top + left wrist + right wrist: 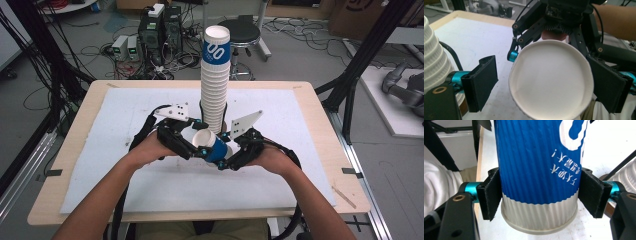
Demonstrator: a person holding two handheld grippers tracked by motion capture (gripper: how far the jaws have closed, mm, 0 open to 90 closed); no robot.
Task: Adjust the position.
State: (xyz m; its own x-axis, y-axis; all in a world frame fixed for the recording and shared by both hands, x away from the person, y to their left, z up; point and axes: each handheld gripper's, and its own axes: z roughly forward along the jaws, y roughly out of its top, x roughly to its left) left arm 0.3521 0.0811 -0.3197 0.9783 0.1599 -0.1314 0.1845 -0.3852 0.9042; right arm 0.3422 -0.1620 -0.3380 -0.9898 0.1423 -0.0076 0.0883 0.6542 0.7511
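We see a blue and white paper cup (214, 145) held on its side just in front of the tall stack of cups (215, 85), which stands on the white worktop (125, 125). The right tongs (537, 197) are clamped on the cup's ribbed wall near its base, both pads pressed against it. The left tongs (544, 85) stand apart at the cup's open mouth: the rim lies between the pads, the left pad clear of it.
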